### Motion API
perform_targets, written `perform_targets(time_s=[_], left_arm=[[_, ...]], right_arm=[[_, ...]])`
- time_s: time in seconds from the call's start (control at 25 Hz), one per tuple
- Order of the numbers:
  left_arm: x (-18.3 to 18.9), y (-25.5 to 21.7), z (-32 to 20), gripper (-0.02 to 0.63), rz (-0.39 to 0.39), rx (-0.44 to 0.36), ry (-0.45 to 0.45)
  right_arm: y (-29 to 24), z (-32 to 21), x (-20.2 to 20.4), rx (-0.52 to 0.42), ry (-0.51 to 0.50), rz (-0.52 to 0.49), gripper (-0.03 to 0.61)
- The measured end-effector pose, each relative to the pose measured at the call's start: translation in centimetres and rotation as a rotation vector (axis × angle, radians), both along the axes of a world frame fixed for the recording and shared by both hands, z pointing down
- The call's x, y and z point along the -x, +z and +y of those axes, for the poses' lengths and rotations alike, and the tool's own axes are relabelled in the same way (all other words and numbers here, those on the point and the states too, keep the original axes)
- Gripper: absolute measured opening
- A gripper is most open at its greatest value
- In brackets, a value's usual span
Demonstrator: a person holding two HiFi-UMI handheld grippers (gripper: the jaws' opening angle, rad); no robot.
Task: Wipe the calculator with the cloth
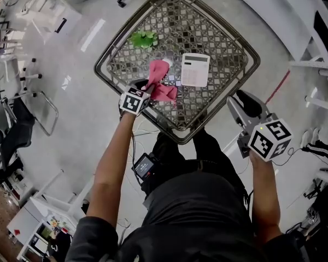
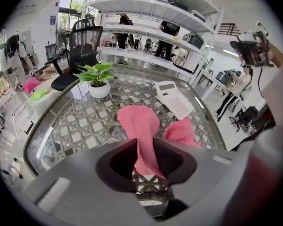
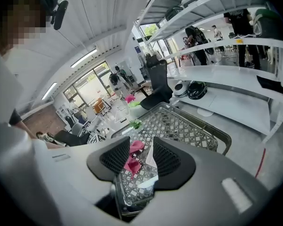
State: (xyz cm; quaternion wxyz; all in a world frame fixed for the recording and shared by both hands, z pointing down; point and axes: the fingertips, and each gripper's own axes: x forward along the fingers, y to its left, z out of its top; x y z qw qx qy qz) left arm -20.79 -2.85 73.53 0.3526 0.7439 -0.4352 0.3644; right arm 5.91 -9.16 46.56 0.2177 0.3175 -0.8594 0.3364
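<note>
The left gripper's jaws stand slightly apart around the pink cloth; loose, it may slip free before reaching the calculator. The right gripper hangs open, empty.

The left gripper is held out on an outstretched forearm and pointed steeply down. Its jaws are parted, and a strip of cloth is seen between them. The right gripper is held nearer the body and tilted down, with its jaws apart and empty.
</note>
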Motion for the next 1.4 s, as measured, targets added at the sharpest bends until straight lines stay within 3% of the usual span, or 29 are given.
perform_targets(time_s=[0.2,0.88,1.4], left_arm=[[0.0,-1.8,0.4,0.169,0.053,-0.033,-0.010],[2.6,-10.4,1.0,0.189,0.094,-0.160,-0.049],[4.7,-20.0,-0.1,0.189,0.148,-0.364,-0.109]], right_arm=[[-0.8,0.4,1.1,-0.001,-0.023,-0.012,0.153],[-5.1,-1.5,3.5,-0.071,-0.042,-0.051,0.153],[-6.9,-1.9,5.6,-0.139,-0.079,-0.023,0.152]])
